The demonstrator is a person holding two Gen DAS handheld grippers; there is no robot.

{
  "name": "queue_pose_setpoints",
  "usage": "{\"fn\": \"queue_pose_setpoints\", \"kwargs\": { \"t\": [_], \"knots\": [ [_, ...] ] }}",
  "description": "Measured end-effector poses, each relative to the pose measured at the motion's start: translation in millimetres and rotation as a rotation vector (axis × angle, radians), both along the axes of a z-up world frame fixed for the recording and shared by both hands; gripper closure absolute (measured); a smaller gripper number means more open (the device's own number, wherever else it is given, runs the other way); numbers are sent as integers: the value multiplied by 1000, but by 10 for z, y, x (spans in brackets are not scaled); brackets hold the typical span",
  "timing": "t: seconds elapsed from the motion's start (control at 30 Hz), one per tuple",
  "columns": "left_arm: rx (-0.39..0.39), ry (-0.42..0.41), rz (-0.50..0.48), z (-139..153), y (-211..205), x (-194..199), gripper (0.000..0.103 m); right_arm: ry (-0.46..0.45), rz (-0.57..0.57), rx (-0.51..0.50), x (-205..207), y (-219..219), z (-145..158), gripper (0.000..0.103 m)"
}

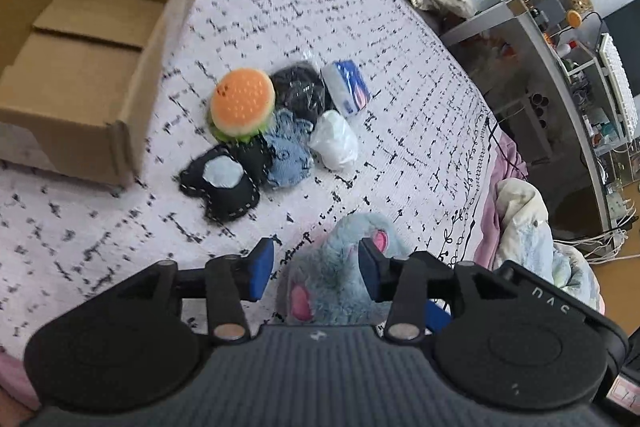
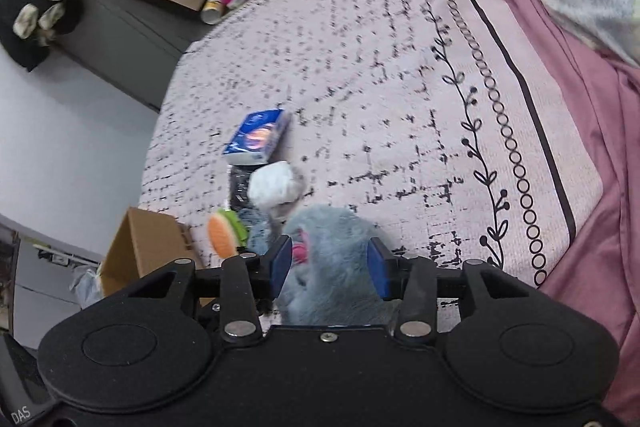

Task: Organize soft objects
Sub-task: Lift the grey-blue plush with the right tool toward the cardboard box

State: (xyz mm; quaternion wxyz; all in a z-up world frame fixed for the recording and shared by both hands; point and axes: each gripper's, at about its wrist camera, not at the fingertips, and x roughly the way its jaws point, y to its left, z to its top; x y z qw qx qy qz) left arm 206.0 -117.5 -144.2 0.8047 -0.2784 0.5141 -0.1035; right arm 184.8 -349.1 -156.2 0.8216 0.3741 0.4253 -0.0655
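Left wrist view: the left gripper is hovering with fingers spread, grasping nothing, over a fluffy blue-grey plush with pink ears lying on the bed, near a pile holding a burger toy, with an open box sitting beyond it. Right wrist view: the right gripper is straddling the plush, its blue pads lying against the fur, though whether they are clenching it cannot be told.

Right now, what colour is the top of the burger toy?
Orange with pale speckles, above a green edge; the burger toy shows best in the left wrist view.
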Motion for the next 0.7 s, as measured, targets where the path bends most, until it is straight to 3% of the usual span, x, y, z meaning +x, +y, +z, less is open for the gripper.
{"fn": "queue_pose_setpoints", "kwargs": {
  "t": [0.3, 0.37, 0.47, 0.7],
  "knots": [
    [-6, 19, 19, -189, -107, 34, 60, 44, -11, 35, 106, -45, -204, 59],
    [-18, 29, 15, -230, -117, 39, 63, 47, -4, 32, 112, -44, -225, 66],
    [-53, 28, 7, -252, -130, 24, 74, 30, 20, 8, 110, 0, -195, 71],
    [-56, -22, 10, -72, -46, -46, 75, -43, 56, 1, 2, 47, -26, 75]
  ]
}}
